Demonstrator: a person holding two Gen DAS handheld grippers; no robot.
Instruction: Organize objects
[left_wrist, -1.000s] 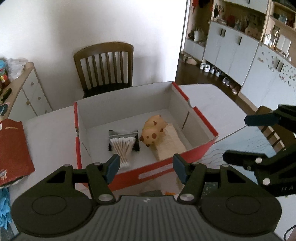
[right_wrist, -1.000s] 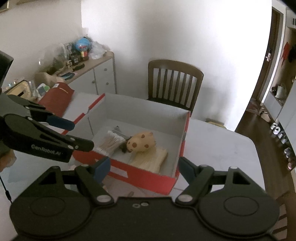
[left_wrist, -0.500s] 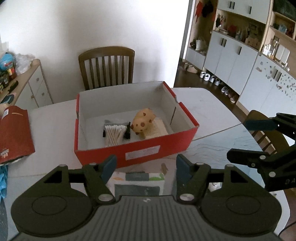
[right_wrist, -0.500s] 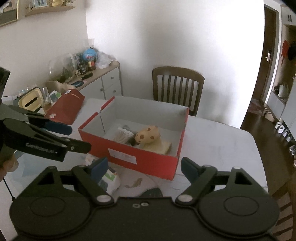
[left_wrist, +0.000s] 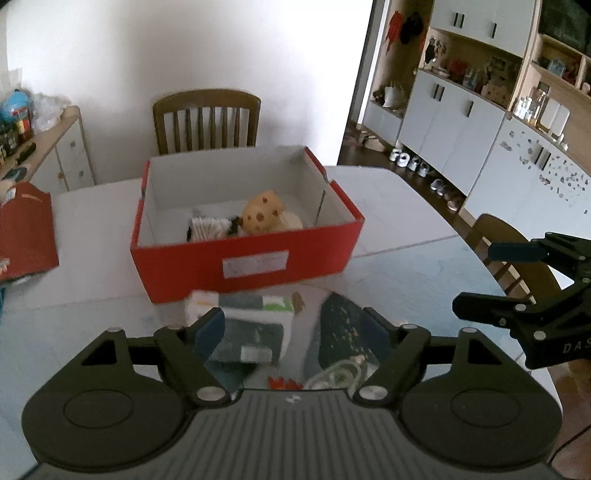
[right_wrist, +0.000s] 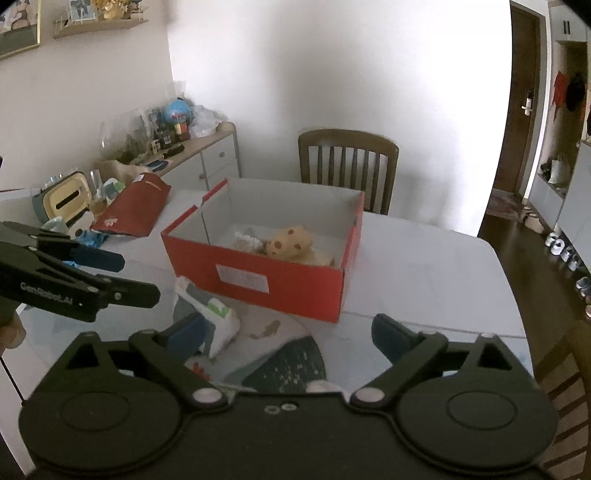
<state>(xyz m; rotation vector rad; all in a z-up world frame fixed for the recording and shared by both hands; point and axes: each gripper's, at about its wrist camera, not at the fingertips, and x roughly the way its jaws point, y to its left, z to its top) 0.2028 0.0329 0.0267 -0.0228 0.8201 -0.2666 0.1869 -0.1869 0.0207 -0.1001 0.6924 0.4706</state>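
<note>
Red box on surface, toy and cotton swabs already inside. Tissue pack lies loose just before box. Left gripper fingers wide, just been opening, nothing between; right gripper likewise. Best approach: straddle pack squarely, close gently, since soft pack likely deforms.

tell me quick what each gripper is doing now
Left gripper: jaws open, just been widening, holding nothing.
Right gripper: jaws open, just been widening, holding nothing.
</note>
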